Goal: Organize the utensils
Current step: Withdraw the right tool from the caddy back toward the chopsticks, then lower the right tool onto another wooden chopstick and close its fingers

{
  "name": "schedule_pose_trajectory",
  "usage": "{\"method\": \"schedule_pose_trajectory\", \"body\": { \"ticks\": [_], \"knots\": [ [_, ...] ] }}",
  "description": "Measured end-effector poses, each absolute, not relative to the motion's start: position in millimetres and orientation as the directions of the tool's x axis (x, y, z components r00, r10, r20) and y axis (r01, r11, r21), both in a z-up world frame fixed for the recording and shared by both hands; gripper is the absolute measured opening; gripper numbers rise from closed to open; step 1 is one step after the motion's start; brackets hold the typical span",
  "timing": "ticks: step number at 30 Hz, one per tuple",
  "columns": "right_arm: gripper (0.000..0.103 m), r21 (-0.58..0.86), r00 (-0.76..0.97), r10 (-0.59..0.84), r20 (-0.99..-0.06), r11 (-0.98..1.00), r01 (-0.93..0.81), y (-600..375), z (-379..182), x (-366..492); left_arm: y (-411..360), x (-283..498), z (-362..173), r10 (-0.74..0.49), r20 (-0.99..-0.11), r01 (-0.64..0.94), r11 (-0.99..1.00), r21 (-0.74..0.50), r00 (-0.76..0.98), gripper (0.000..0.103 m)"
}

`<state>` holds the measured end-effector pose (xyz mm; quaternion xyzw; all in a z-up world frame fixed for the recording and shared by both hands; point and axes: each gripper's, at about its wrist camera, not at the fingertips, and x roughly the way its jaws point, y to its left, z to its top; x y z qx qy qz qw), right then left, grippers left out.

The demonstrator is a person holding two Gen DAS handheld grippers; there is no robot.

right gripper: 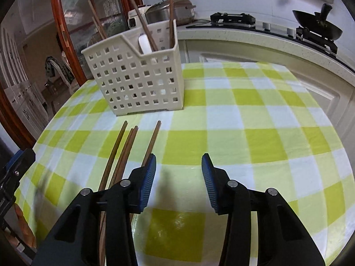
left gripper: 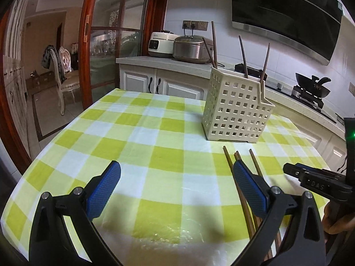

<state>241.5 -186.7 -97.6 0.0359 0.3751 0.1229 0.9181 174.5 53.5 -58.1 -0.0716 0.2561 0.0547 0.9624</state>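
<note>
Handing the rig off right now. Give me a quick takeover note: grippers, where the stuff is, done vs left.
Left gripper: open, empty, low over the checked tablecloth.
Right gripper: open, empty, just right of the loose chopsticks.
Holder stands upright at the far side of the table; several chopsticks and a white utensil already stand in it.
Left to do: four loose chopsticks lie side by side on the cloth between the grippers and the holder, tips toward it. Pick them up and drop them in.
</note>
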Motion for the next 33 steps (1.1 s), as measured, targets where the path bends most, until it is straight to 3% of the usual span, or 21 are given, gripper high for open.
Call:
{"method": "schedule_pose_trajectory", "body": {
  "ticks": [13, 33],
  "knots": [
    [0.018, 0.079, 0.632, 0.233, -0.739, 0.962, -0.262, -135.8, -110.1, 263.5, 55.4, 168.4, -60.8, 0.070, -0.498, -0.136, 0.986, -0.097, 0.865, 0.098],
    [0.008, -0.040, 0.639, 0.154, -0.753, 0.960, -0.278, -118.4, -118.3, 267.4, 54.4, 175.5, -70.2, 0.061, -0.544, -0.137, 0.986, -0.100, 0.837, 0.098]
  ]
}}
